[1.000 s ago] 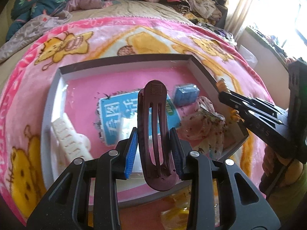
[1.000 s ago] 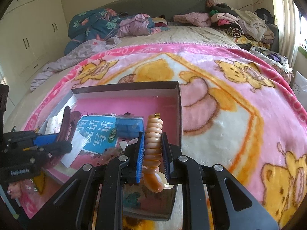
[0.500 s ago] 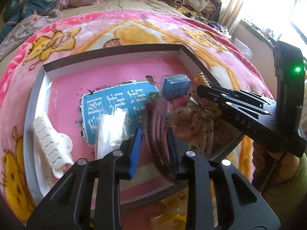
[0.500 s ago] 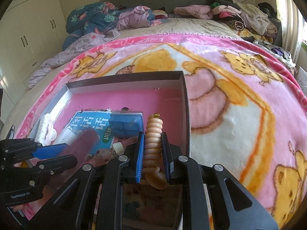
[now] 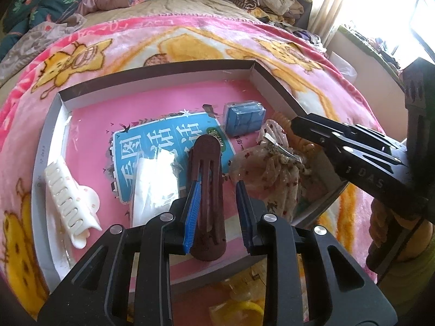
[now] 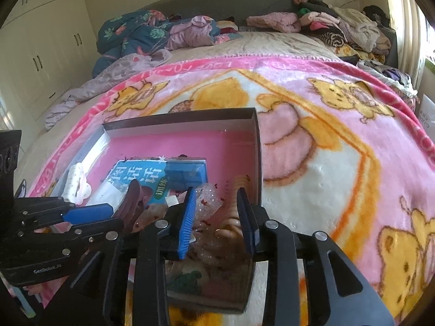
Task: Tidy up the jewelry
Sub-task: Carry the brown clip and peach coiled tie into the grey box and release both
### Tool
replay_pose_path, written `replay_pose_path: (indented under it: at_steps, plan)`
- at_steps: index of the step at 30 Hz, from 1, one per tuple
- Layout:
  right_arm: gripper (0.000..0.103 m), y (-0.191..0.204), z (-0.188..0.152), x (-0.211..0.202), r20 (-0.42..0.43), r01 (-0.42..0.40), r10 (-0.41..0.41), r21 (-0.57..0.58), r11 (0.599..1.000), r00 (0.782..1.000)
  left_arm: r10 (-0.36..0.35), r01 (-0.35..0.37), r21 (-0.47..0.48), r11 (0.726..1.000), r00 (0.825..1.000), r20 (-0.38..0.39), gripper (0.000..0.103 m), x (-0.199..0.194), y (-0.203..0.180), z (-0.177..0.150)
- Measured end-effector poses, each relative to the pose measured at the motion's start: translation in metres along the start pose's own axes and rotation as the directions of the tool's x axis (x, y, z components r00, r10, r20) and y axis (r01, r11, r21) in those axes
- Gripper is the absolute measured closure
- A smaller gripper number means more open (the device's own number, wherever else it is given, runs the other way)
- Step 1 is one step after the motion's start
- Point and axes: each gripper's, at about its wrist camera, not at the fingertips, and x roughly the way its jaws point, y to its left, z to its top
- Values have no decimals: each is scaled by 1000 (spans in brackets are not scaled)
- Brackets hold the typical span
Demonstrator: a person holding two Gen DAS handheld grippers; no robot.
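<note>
A shallow pink-lined box (image 5: 157,70) lies on the cartoon blanket. My left gripper (image 5: 216,184) is shut on a dark maroon hair clip (image 5: 209,190), which tilts forward over the box floor and leans on the left pad. In the right wrist view the clip (image 6: 133,198) sticks out past the left gripper (image 6: 114,217). My right gripper (image 6: 214,193) is opening over the box's near right corner. A peach spiral hair tie (image 6: 231,225) lies loose below and between its pads. The same hair tie (image 5: 305,146) shows behind the right gripper (image 5: 299,126) in the left wrist view.
In the box are a white claw clip (image 5: 68,206), a blue booklet (image 5: 163,146), a clear packet (image 5: 155,182), a small blue case (image 5: 243,119) and a floral fabric bow (image 5: 272,171). The box wall (image 6: 258,163) stands right of my right fingers. Clothes are piled at the bed's far end.
The right jaws have parted and the spiral hair tie has dropped out of them into the box corner. The maroon clip has tipped forward from upright in the left gripper.
</note>
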Motion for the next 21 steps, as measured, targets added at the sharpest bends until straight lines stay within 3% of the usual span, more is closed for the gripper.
replay_pose_path:
  at_steps: [10,21]
  plan:
    - [64,3,-4,-30,37,13,-13,4,1000,999,23,-23,-17,1000,999,36,82,-29,1,-5]
    - [47,15,-17,-70,86,23,-22,-5,1000,996,56,-49,-66,997,993,108,60,-75,11,-17]
